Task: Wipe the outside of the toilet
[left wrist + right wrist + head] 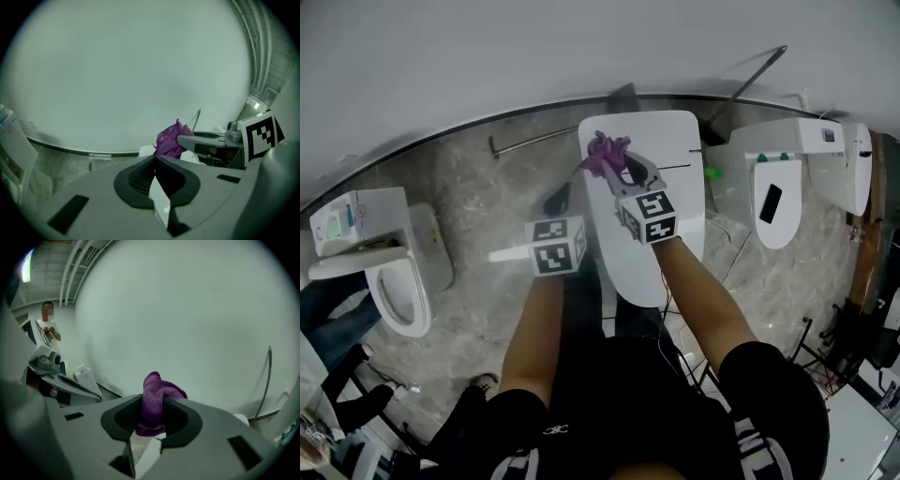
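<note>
The white toilet (649, 216) with its lid down stands in the middle, against the wall. My right gripper (617, 172) hovers over the lid's far left part, shut on a bunched purple cloth (604, 153). In the right gripper view the cloth (153, 405) is pinched between the dark pads. My left gripper (561, 199) hangs just left of the toilet, above the floor, shut with nothing in it. From the left gripper view, its jaws (153, 172) meet, and the purple cloth (169, 139) shows beyond them.
A second toilet (386, 274) with its seat open stands at the left. A third toilet (787, 159) at the right has a black phone (771, 202) on its lid. A metal bar (534, 141) lies by the wall. A person (48, 325) stands far off.
</note>
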A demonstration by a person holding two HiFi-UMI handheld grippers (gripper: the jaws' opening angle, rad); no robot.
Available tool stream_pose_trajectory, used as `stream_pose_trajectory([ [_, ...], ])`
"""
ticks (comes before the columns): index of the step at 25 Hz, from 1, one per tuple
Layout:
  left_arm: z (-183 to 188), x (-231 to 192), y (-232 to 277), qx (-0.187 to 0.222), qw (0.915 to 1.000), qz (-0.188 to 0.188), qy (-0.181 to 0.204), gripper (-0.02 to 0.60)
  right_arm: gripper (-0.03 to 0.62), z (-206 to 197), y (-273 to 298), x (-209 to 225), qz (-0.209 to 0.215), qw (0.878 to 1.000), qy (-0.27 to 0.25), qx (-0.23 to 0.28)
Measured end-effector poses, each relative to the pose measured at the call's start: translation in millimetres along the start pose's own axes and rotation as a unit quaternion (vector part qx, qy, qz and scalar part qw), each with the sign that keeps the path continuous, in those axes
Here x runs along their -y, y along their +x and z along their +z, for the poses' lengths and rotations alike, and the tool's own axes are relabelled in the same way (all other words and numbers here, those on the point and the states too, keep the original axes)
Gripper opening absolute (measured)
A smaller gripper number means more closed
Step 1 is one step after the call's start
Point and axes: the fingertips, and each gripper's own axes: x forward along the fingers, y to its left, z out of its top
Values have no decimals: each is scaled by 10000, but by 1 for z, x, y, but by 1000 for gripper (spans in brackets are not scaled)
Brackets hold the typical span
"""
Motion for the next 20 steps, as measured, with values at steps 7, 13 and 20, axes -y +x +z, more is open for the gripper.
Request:
stream_pose_trajectory([
  [7, -32, -72, 65, -334, 9993, 129, -65, 9, 107, -54, 82, 38, -241, 9990, 209, -319],
  [13, -75, -99, 108, -616, 9976, 145, -290, 9, 107, -90, 136, 48, -168, 9981, 310, -507],
  [20, -81, -103, 141, -564, 9967, 12, -590, 9, 107, -123, 174, 56, -181, 9958, 117, -890],
])
